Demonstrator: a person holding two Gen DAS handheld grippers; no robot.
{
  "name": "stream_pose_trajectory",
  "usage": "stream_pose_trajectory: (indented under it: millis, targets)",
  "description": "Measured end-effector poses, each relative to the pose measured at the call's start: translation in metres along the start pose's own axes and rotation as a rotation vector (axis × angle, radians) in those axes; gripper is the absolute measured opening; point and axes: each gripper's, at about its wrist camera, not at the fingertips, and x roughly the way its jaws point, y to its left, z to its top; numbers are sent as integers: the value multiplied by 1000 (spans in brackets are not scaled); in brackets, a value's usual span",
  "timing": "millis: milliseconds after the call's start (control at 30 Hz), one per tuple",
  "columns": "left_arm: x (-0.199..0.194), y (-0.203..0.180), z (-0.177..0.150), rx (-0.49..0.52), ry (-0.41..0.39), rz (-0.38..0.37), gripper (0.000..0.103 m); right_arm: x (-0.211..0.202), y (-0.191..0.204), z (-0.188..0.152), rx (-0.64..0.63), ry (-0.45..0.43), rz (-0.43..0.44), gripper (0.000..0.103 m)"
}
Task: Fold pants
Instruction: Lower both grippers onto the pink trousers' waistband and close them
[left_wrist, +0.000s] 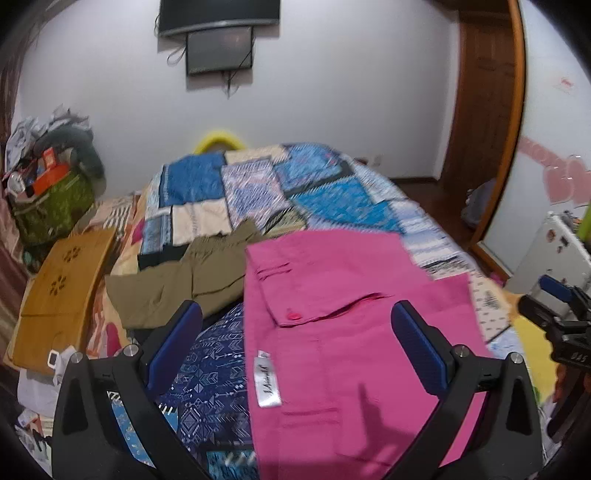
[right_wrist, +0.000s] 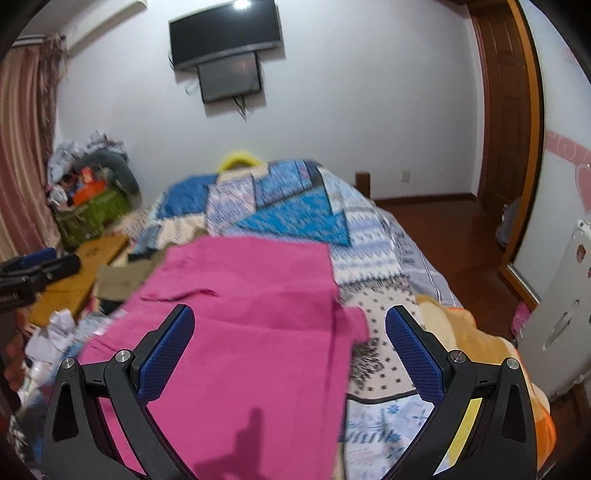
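Pink pants (left_wrist: 351, 314) lie spread flat on the bed, waistband near me, with a white label (left_wrist: 266, 380) and a buttoned pocket flap. They also show in the right wrist view (right_wrist: 240, 325). My left gripper (left_wrist: 295, 332) hovers open and empty above the pants' left part. My right gripper (right_wrist: 290, 339) hovers open and empty above their right edge. The right gripper also shows at the far right of the left wrist view (left_wrist: 561, 314).
Olive-brown pants (left_wrist: 184, 280) lie to the left of the pink ones on the patchwork bedspread (left_wrist: 295, 184). A wooden lap tray (left_wrist: 62, 291) and a green bag (left_wrist: 51, 210) sit at the left. A white cabinet (right_wrist: 561, 314) stands at the right.
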Motion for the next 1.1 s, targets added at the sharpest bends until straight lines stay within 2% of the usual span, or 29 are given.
stream_pose_trajectory:
  millis: [67,133,233,267,467,567,633,767,867,967,1033,1100]
  targets:
    - [20,4,-3,11,41,34,103,13,-9,-2,13,48,-5,103]
    - [37,8,-6,23,82,36,102,25,-18,-5,28,91,-3,103]
    - [56,15,-8,36,145,35,88,39,-31,-8,46,136,10,102]
    - [63,19,-8,41,174,24,86,42,-34,-8,52,144,11,102]
    - [91,31,-10,42,278,-12,65,66,-51,-5,94,204,38,85]
    - [106,36,-13,23,349,-62,57,76,-51,-1,75,219,62,77]
    - [112,37,-15,10,378,-88,51,83,-49,2,56,225,74,70]
    - [120,33,-20,-2,410,-141,47,99,-48,4,52,254,103,59]
    - [123,28,-20,12,412,-164,36,108,-45,3,49,271,127,49]
    - [128,23,-22,48,415,-148,33,115,-43,0,48,290,154,32]
    - [129,21,-24,77,403,-131,33,121,-40,-1,30,301,156,16]
    - [128,20,-25,95,393,-118,33,123,-39,-3,13,298,151,9]
